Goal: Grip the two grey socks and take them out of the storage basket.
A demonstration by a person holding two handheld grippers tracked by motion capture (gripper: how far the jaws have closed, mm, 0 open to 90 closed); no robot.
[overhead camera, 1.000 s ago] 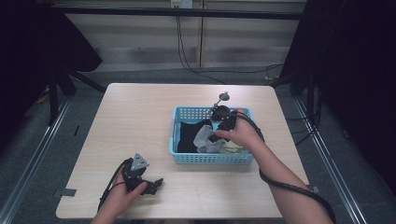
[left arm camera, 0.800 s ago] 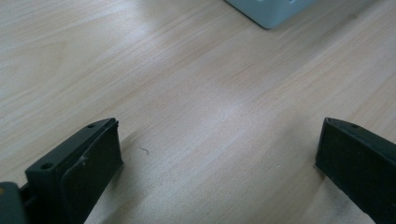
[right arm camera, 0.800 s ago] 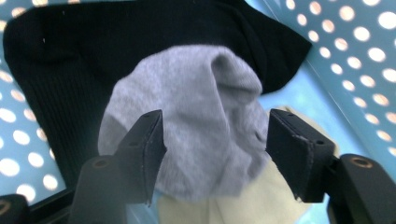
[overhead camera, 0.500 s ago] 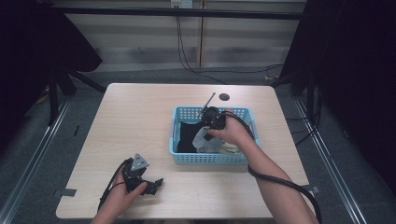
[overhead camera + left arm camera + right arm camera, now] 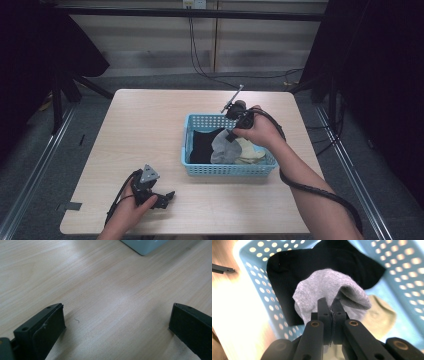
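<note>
On the table [image 5: 150,125], the right gripper [image 5: 329,305], jaws just closed, pinches a grey sock [image 5: 324,290] over the basket [image 5: 227,170]; the left gripper [image 5: 117,322] rests near-left, jaws spread.

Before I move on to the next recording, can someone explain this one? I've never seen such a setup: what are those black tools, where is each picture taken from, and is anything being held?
A person sits at a wooden table with a hand-held two-jaw gripper in each hand. The high view looks down from above the person's side; the other two come from cameras riding on the grippers, looking along their black jaws.

The left gripper rests near the table's front edge, jaws wide apart over bare wood. The right gripper is over a blue perforated basket and has just closed its jaws on a grey sock, pinching its fabric. Below it in the basket lie a black sock and a pale cream sock.
</note>
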